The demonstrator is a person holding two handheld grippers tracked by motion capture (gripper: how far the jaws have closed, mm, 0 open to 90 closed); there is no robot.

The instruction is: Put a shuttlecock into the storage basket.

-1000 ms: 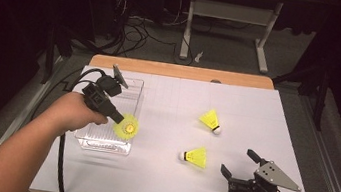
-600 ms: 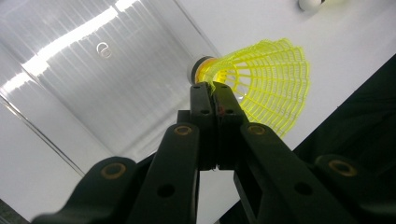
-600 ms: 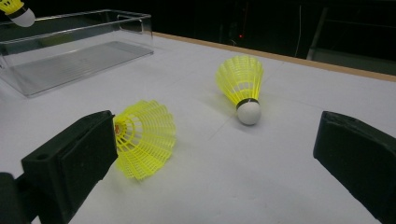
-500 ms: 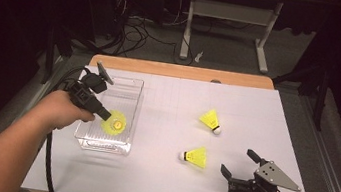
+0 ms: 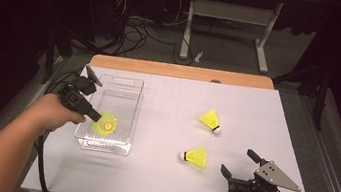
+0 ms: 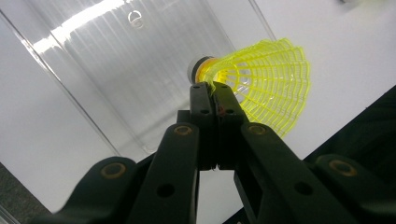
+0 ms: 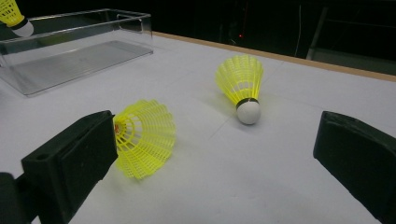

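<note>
My left gripper (image 5: 97, 116) is shut on the edge of a yellow shuttlecock's (image 5: 105, 123) skirt. It holds it low inside the near end of a clear plastic box (image 5: 115, 77). In the left gripper view the closed jaw tips (image 6: 212, 88) pinch the mesh skirt (image 6: 266, 88) beside the white cork, above the box floor (image 6: 116, 70). My right gripper (image 5: 239, 162) rests open at the front right of the table. Two more yellow shuttlecocks lie on the white surface beyond it, one near (image 5: 195, 156) (image 7: 144, 137) and one farther (image 5: 210, 119) (image 7: 240, 84). The open jaws (image 7: 217, 140) frame them.
The white table top (image 5: 156, 185) ends in a wooden strip (image 5: 182, 71) at the far side. Beyond it are a dark floor with cables (image 5: 132, 30) and a white desk frame (image 5: 230, 18). A cable (image 5: 39, 168) trails from the left gripper off the table's left edge.
The left hand has carried the held shuttlecock leftward and slightly lower, further inside the box. The right gripper has stayed where it was.
</note>
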